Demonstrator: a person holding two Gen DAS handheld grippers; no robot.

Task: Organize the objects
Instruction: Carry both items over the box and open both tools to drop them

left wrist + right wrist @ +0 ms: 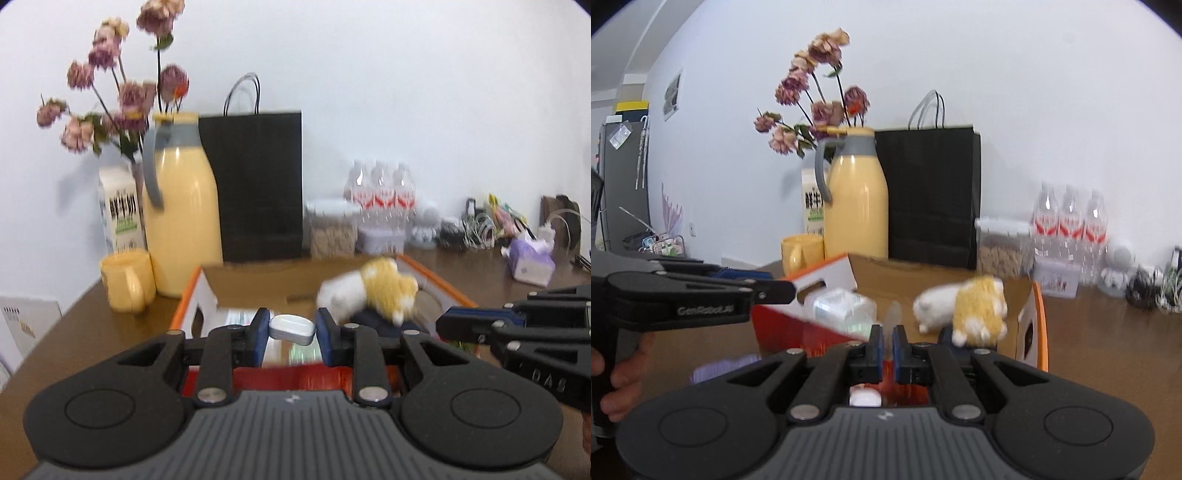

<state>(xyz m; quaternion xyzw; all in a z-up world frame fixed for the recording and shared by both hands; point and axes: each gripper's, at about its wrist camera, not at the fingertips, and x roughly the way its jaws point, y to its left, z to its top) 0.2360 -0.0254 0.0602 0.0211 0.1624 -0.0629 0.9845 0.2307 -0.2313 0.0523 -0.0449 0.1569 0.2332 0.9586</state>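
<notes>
The left tool (291, 332) grips a small white case (291, 329) between its pads, above the open cardboard box (192, 295) on the counter (92, 325). Only the right wrist view shows the right tool (886, 343) closed on nothing, and a hand (617, 384) on the left tool's handle. A plush toy (964, 310) lies in the box.

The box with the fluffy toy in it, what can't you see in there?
- Box bottom: both views, grippers block it.
- Plush toy: blurred, face unclear.
- Dark thing under the toy: mostly covered.
- White case in left gripper: no label readable.
</notes>
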